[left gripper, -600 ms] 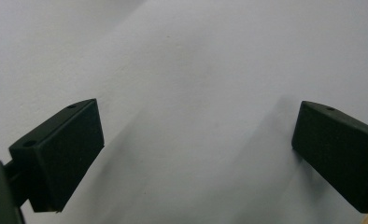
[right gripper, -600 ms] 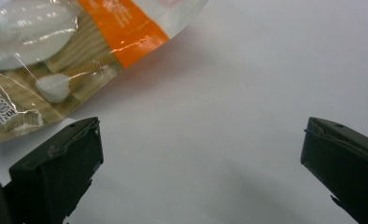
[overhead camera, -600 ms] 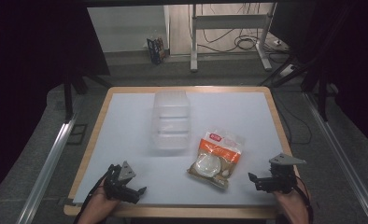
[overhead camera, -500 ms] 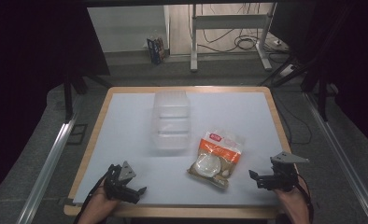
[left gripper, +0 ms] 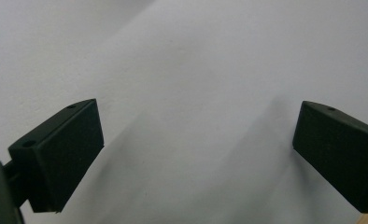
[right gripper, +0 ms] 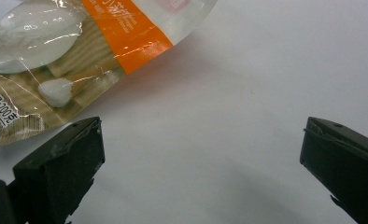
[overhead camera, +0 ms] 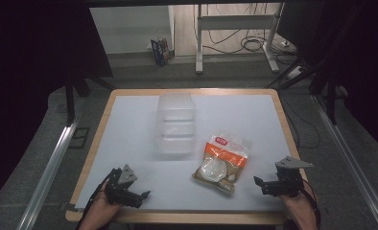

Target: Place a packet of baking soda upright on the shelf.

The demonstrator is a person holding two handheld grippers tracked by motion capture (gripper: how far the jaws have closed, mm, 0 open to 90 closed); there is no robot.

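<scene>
Right gripper (overhead camera: pixel 264 184) nearer snack bag (overhead camera: pixel 221 162)

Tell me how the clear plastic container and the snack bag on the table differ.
The clear plastic container is see-through, colourless and ribbed; the snack bag has an orange band and a red label. The container sits square at the table's middle, farther from the person; the bag lies flat, angled, nearer the right gripper. Both rest untouched on the white table.
</scene>
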